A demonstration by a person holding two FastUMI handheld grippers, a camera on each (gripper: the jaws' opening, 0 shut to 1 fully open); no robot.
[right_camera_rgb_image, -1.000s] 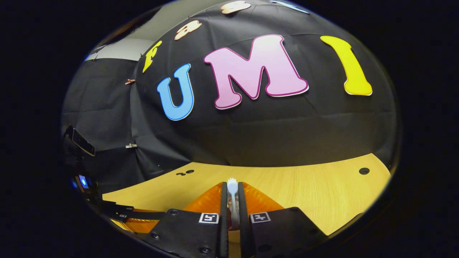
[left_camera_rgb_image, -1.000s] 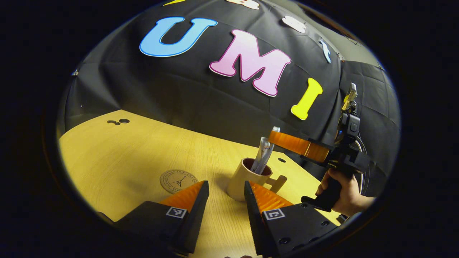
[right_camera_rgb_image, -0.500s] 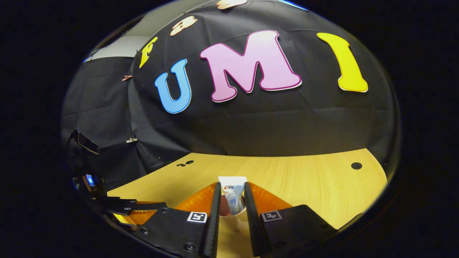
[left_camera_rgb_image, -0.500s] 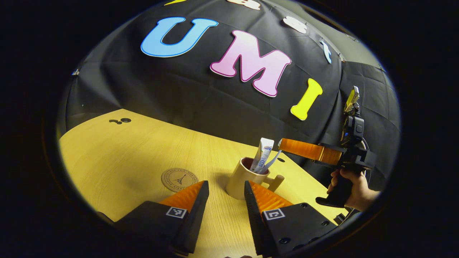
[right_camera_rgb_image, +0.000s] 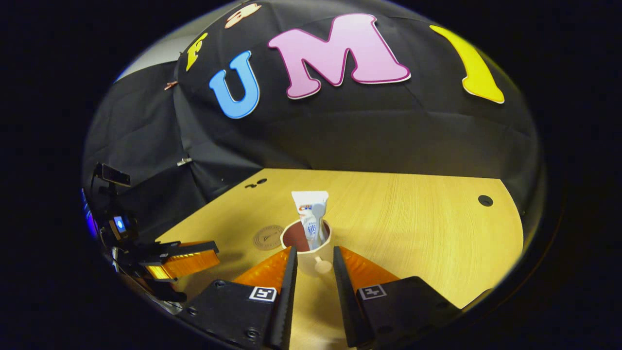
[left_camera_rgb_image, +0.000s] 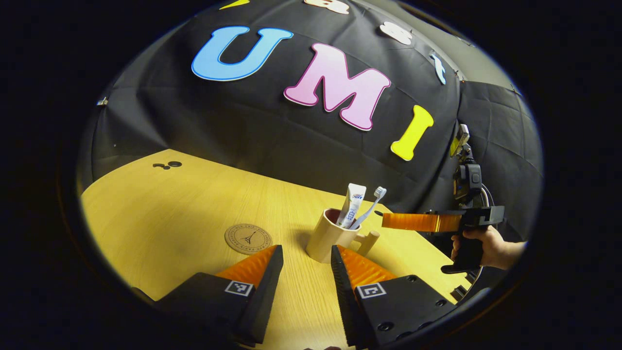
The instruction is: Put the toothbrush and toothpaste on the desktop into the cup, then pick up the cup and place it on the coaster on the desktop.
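Left gripper view: wooden desktop (left_camera_rgb_image: pixel 160 214) before black cloth wall (left_camera_rgb_image: pixel 243 131); both tongs parted, empty.

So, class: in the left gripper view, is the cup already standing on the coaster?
No: the cup stands on the bare desktop, beside the coaster and apart from it.

Toothpaste (right_camera_rgb_image: pixel 308 214) and toothbrush (left_camera_rgb_image: pixel 370 208) bottoms hidden inside cup (left_camera_rgb_image: pixel 330 238); coaster (right_camera_rgb_image: pixel 267 237) print — unreadable.
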